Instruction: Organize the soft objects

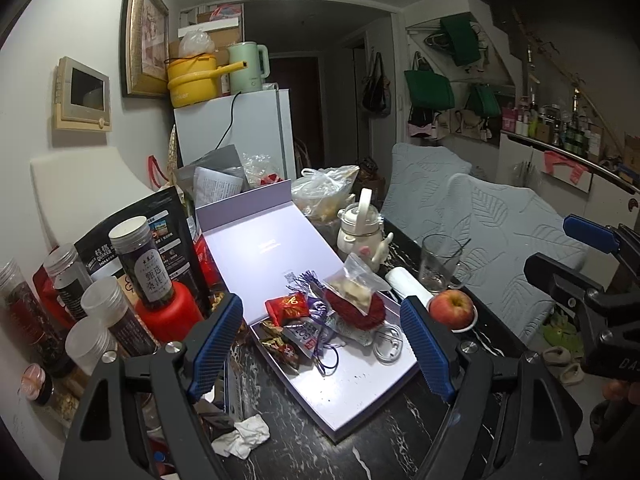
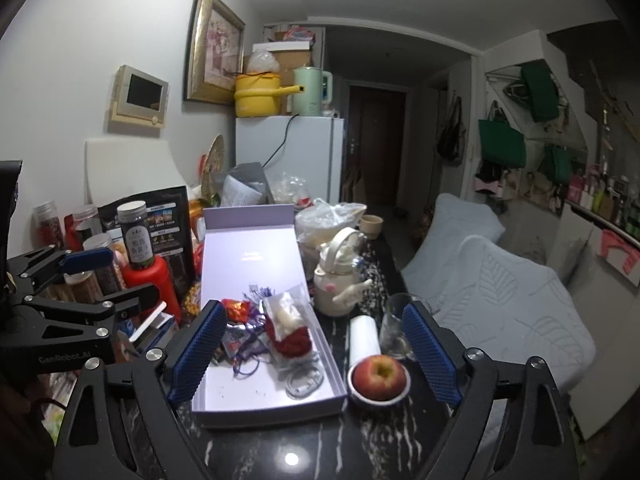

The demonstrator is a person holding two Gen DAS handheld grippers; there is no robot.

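A flat lavender box (image 1: pixel 360 392) (image 2: pixel 224 396) lies open on the dark marble table. In it lie a red knitted piece (image 1: pixel 362 314) (image 2: pixel 294 340) under a clear bag of pale snacks (image 1: pixel 354 280) (image 2: pixel 286 308), a small red pouch (image 1: pixel 286 306) (image 2: pixel 236 308), foil packets with purple ribbon (image 1: pixel 316 332) (image 2: pixel 244 340) and a white cable (image 1: pixel 388 346) (image 2: pixel 304 380). My left gripper (image 1: pixel 320 352) is open and empty, above the box's near end. My right gripper (image 2: pixel 312 356) is open and empty, spanning the box and the apple (image 2: pixel 379 376).
Jars and a red bottle (image 1: pixel 168 312) crowd the table's left side. A white teapot (image 1: pixel 360 232), a glass (image 1: pixel 440 264), a white roll (image 1: pixel 408 284) and an apple on a saucer (image 1: pixel 452 308) stand right of the box. Crumpled tissue (image 1: pixel 240 436) lies near. A grey-covered sofa (image 2: pixel 500 304) is at right.
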